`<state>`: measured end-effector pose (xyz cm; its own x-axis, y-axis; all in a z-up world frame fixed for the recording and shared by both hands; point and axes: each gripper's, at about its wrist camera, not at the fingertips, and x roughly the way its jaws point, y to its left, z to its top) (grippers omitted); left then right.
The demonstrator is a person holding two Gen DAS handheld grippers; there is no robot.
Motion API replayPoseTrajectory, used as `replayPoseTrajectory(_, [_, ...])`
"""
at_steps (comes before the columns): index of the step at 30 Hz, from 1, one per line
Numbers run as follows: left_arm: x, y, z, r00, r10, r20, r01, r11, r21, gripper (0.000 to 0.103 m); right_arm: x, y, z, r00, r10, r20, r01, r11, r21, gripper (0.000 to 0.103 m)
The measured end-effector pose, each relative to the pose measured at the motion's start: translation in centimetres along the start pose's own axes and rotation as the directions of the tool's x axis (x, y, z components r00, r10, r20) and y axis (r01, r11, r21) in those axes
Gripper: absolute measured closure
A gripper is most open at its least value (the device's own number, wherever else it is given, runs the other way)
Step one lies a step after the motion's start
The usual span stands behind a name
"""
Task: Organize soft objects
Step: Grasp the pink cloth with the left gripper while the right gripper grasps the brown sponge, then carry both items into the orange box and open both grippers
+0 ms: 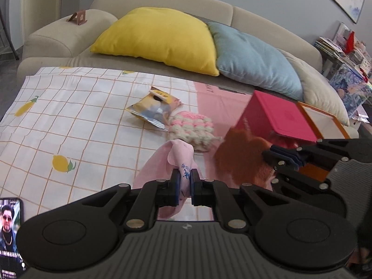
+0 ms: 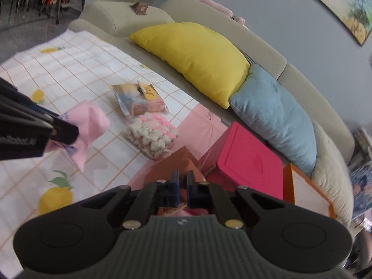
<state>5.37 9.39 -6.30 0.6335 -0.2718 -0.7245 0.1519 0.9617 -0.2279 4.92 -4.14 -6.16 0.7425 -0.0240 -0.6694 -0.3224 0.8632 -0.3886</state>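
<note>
My left gripper (image 1: 185, 176) is shut on a pink cloth (image 1: 176, 155) and holds it above the checked sheet; the cloth also shows in the right wrist view (image 2: 90, 121), hanging from the left gripper (image 2: 62, 127). My right gripper (image 2: 182, 179) is shut on a rust-brown cloth (image 2: 176, 165), which also shows in the left wrist view (image 1: 241, 153) with the right gripper (image 1: 286, 158). A pink-and-cream crocheted piece (image 1: 193, 127) (image 2: 151, 132) and a foil snack bag (image 1: 151, 111) (image 2: 137, 97) lie on the sheet.
A red box (image 1: 276, 116) (image 2: 251, 162) and an orange-rimmed tray (image 1: 323, 118) (image 2: 309, 193) stand at the right. Yellow (image 1: 160, 37), blue (image 1: 253, 58) and cream cushions lean on the beige sofa (image 1: 69, 34). A phone (image 1: 9, 230) lies at the lower left.
</note>
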Motion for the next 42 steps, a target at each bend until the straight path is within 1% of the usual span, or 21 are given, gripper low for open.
replayPoseTrajectory(3, [-1.4,-1.1,-0.9,1.000,-0.012,-0.010,0.013,1.000,0.004,0.094,-2.3,-1.7,-1.2,0.998,0.068,-0.007,-0.067,0.993,0.097,0.102])
replayPoseTrajectory(7, [-2.8,-3.1,-2.5,0.999,-0.033,-0.035,0.034,0.999,0.039,0.094,-4.9,-4.0,-3.8,0.984,0.175,-0.017,-0.166,0.958,0.235,0.102])
replayPoseTrajectory(9, [-3.4,-4.2,-3.2,0.998,-0.037,-0.044,0.040,0.997,0.063,0.094,-6.4,-4.9,-5.2,0.981,0.192,-0.007,-0.183,0.943,0.280,0.103])
replayPoseTrajectory(13, [-4.7,-6.6,-3.9,0.997,-0.061,-0.051,0.066,0.992,0.107,0.094,-9.3,-6.6,-7.0,0.982,0.189,0.026,-0.188,0.930,0.318,0.103])
replayPoseTrajectory(16, [-5.3,-8.6,-3.8,0.996,-0.077,-0.044,0.083,0.984,0.155,0.094,-11.0,-8.4,-7.7,0.984,0.168,0.059,-0.178,0.923,0.340,0.103])
replayPoseTrajectory(21, [-5.9,-12.2,-2.4,0.991,-0.132,-0.022,0.133,0.970,0.204,0.094,-13.2,-11.8,-8.3,0.988,0.106,0.116,-0.143,0.911,0.387,0.103])
replayPoseTrajectory(26, [-5.4,-16.4,-0.1,0.984,-0.179,-0.010,0.174,0.941,0.289,0.094,-14.6,-15.7,-9.1,0.987,0.024,0.162,-0.091,0.902,0.423,0.103])
replayPoseTrajectory(30, [-3.9,-19.9,2.2,0.973,-0.231,-0.025,0.226,0.917,0.329,0.094,-14.8,-19.6,-10.0,0.982,-0.046,0.181,-0.045,0.883,0.467,0.103])
replayPoseTrajectory(33, [-2.1,-23.1,3.8,0.967,-0.250,-0.047,0.249,0.890,0.382,0.094,-13.8,-22.7,-10.6,0.980,-0.081,0.181,-0.019,0.870,0.492,0.103])
replayPoseTrajectory(37, [0.8,-27.1,5.6,0.957,-0.274,-0.098,0.289,0.849,0.443,0.094,-11.0,-26.6,-11.6,0.981,-0.117,0.154,0.020,0.854,0.519,0.103])
replayPoseTrajectory(40, [3.5,-29.9,6.4,0.957,-0.254,-0.138,0.289,0.817,0.500,0.094,-8.7,-29.3,-12.4,0.982,-0.129,0.136,0.034,0.836,0.548,0.103])
replayPoseTrajectory(42, [5.6,-31.2,6.8,0.957,-0.237,-0.166,0.290,0.803,0.522,0.094,-6.9,-30.6,-12.9,0.984,-0.124,0.126,0.031,0.822,0.568,0.103])
